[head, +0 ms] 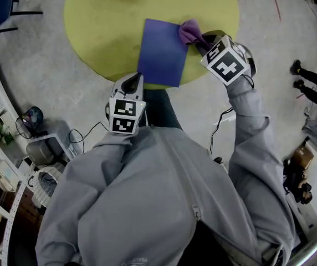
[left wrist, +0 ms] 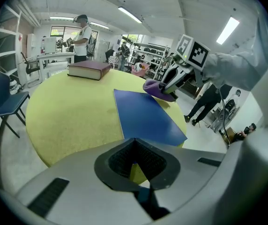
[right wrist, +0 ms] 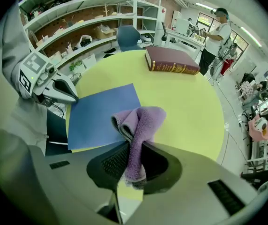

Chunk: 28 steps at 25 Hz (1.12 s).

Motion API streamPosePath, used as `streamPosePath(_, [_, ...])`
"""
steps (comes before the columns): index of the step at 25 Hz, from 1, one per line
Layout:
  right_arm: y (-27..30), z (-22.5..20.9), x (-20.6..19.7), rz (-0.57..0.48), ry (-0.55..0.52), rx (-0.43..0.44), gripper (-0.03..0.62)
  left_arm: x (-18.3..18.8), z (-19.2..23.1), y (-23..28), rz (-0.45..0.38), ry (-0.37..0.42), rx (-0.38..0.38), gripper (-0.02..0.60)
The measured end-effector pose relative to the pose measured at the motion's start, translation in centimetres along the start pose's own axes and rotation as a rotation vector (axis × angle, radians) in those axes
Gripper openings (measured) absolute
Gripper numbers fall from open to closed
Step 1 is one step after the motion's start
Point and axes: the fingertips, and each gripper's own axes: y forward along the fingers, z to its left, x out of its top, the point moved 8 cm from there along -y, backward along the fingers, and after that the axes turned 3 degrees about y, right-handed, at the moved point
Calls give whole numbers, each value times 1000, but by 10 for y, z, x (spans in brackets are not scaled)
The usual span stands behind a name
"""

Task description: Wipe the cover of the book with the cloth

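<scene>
Right claw (right wrist: 135, 144) pinching purple cloth (right wrist: 141, 121), seemingly touching blue book's (head: 161, 51) upper-right corner, frame top centre. Left claw (left wrist: 134, 140) pressed together, empty, at yellow bench (head: 92, 15) edge.

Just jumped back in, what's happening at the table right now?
A person holds a claw in each hand at a round yellow table. The right claw is shut on a purple cloth and holds it at the far right corner of the blue book. The left claw hangs shut and empty at the table's near edge, just short of the book. A maroon book lies farther back.
</scene>
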Motion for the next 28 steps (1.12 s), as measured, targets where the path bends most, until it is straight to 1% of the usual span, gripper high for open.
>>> streamPosePath(3, [-16,7,14,-72,17,1,84,1,-1,1,1,-6,-3,17])
streamPosePath(7, [-29,20,39,-153,-24,16,84,2,-4,6,3,-9,-3,17])
streamPosePath(10, [-32,34,60,-192,-60,41,84,4,-5,6,1,-10,-2,17])
streamPosePath(13, [-29,51,79,-210,-92,70,84,3,-4,3,-2,-13,-1,17])
streamPosePath(16, [-18,65,95,-215,-110,95,84,0,-1,0,-7,-16,-1,17])
streamPosePath(20, [-1,73,107,-198,-126,122,84,0,0,1,-10,-20,2,17])
streamPosePath(28, [34,81,110,-124,-154,169,84,1,-2,3,-9,-20,9,17])
